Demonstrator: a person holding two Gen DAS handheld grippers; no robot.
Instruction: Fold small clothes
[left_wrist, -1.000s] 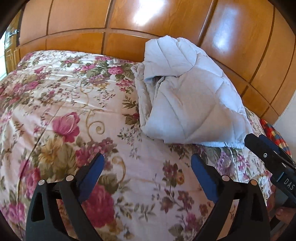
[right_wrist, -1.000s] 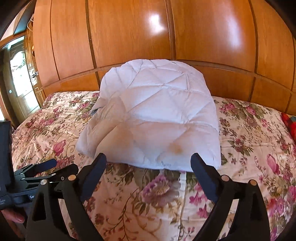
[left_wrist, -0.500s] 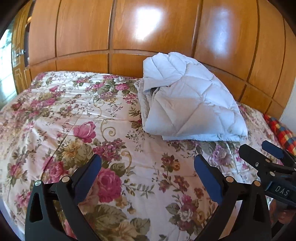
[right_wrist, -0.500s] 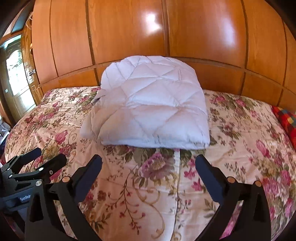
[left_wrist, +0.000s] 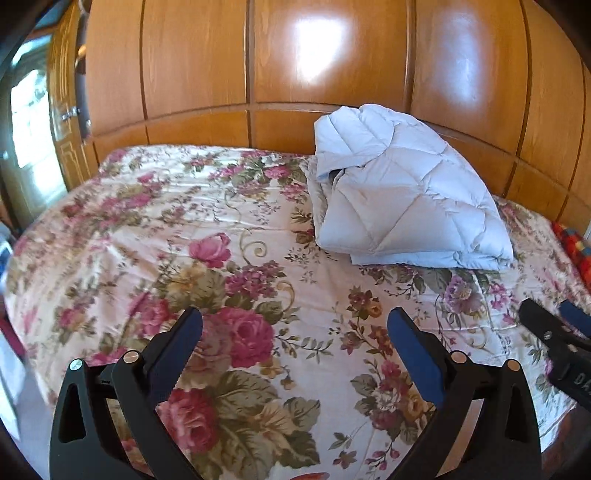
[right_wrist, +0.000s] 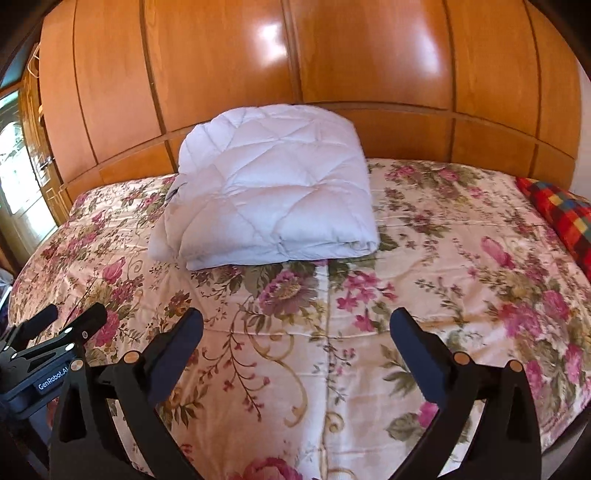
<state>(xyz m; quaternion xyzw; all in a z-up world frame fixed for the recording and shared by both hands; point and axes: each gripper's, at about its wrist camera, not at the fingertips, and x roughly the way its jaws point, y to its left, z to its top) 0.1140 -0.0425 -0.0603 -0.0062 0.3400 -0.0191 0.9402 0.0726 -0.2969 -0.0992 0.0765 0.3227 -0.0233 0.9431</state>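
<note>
**Pale quilted garment folded on the floral bed, both grippers empty**

Pale blue-white quilted fabric, a padded garment (left_wrist: 402, 192) folded into a thick bundle, lying on the far part of the bed against the wooden panels. Diamond stitching across the top; layered edges showing along the near and left sides. In the right wrist view the same bundle (right_wrist: 273, 188) sitting left of centre, its near edge fairly straight.

Underneath, a cream bedspread (left_wrist: 192, 229) printed with pink and crimson roses and green leaves, covering the whole bed. Behind, glossy orange-brown wooden panels (left_wrist: 195, 62) with bright reflections. At the far right of the bed, a red checked cloth (right_wrist: 561, 214) with yellow and blue squares. At the far left, a bright doorway or window (left_wrist: 29, 118), blurred.

Nearer the cameras, the left gripper (left_wrist: 295, 332) over bare bedspread, jaws spread wide, nothing between them, well apart from the garment. Likewise the right gripper (right_wrist: 297, 332): jaws wide, holding nothing, short of the bundle's near edge. Each gripper visible at the edge of the other's view.
</note>
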